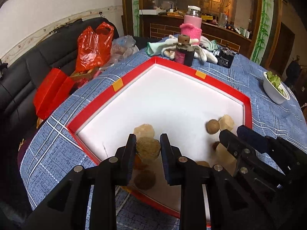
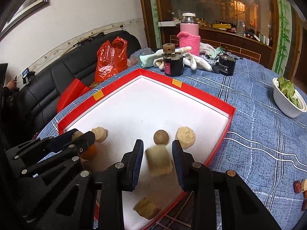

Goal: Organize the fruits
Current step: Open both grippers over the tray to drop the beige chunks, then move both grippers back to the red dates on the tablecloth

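Observation:
A red-rimmed tray (image 1: 226, 88) with a white floor lies on the blue checked cloth. My left gripper (image 1: 147, 135) is shut on a tan fuzzy lump (image 1: 148, 149) just above the tray's near left part. An orange fruit (image 1: 139, 163) and a brown round piece (image 1: 144, 180) lie under it. My right gripper (image 2: 157, 141) has a pale block (image 2: 158, 160) between its jaws. The block is blurred, with a thin gap at the left pad. A brown ball (image 2: 161, 137) and a pale lump (image 2: 185, 137) sit just beyond. Another tan piece (image 2: 146, 208) lies near the tray's front rim.
A white bowl of greens (image 2: 287, 103) stands on the right of the table. Behind the tray are a dark jar (image 2: 173, 65), a pink bottle (image 2: 189, 36), white gloves and a black motor (image 2: 227, 65). A red bag (image 1: 94, 44) sits on the black sofa at left.

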The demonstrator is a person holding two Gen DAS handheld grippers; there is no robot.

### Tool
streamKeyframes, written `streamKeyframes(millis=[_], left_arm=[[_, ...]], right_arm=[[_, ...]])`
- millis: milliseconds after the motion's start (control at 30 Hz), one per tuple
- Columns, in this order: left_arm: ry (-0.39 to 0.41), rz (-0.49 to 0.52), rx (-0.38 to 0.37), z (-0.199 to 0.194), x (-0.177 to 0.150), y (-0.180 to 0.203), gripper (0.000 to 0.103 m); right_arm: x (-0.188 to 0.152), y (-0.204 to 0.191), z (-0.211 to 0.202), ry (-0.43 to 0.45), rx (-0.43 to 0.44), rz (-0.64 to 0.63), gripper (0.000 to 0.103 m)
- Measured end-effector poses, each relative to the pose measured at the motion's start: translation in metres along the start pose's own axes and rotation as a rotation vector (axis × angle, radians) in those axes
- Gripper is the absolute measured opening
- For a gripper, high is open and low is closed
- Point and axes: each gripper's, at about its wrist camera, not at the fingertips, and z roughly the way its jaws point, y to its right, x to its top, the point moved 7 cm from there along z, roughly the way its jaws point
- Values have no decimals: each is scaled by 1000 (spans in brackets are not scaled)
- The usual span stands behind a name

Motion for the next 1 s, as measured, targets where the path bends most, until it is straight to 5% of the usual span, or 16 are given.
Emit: streamKeyframes(millis=[133,233,367,633,800,1000], left_arm=[[-6,-2,16,0,-2,-1,28],[1,-6,34,-3,-1,-3,54],[24,-28,30,-12,2,-6,70],[127,-38,-35,-48,7,12,71],[170,59,-166,-67,2,67,71],[155,163,-245,-69,-15,125,71]], right_arm=[[0,0,0,1,-7,2,37],[0,2,-4,8,-4,10,46],[0,12,-16,24,-9,44,55],[-16,41,-65,90,-77,45,58],[-47,106,-116,140,-176,107,59],[-103,210,-156,99,-351,229,58]])
